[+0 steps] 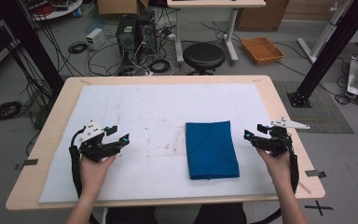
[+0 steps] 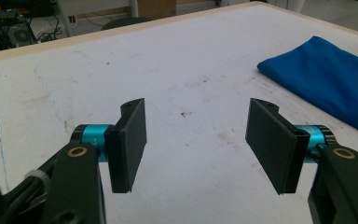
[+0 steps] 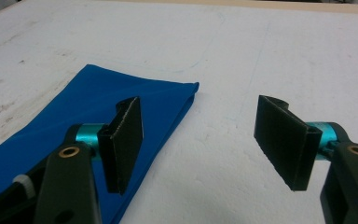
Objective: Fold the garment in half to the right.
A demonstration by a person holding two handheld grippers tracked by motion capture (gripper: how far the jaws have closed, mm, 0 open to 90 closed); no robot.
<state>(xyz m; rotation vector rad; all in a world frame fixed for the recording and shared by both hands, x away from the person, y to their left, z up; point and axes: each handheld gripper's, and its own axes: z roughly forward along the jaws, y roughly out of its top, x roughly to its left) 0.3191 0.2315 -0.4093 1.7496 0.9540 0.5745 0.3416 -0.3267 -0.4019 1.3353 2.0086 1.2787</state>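
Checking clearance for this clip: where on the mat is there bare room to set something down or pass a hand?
Bare mat lies between the left gripper and the folded blue cloth, and across the far half of the white mat. Tightest: the strip between the cloth and the right gripper.

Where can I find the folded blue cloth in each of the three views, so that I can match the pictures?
High view: the folded blue fabric cloth lies right of the centre, on the white mat, nearer the right tongs.
Left gripper view: it is at the right edge, upper half, beyond the right jaw.
Right gripper view: it is at the left, partly behind the left jaw.
Shared landmark: the stained white mat under the cloth.
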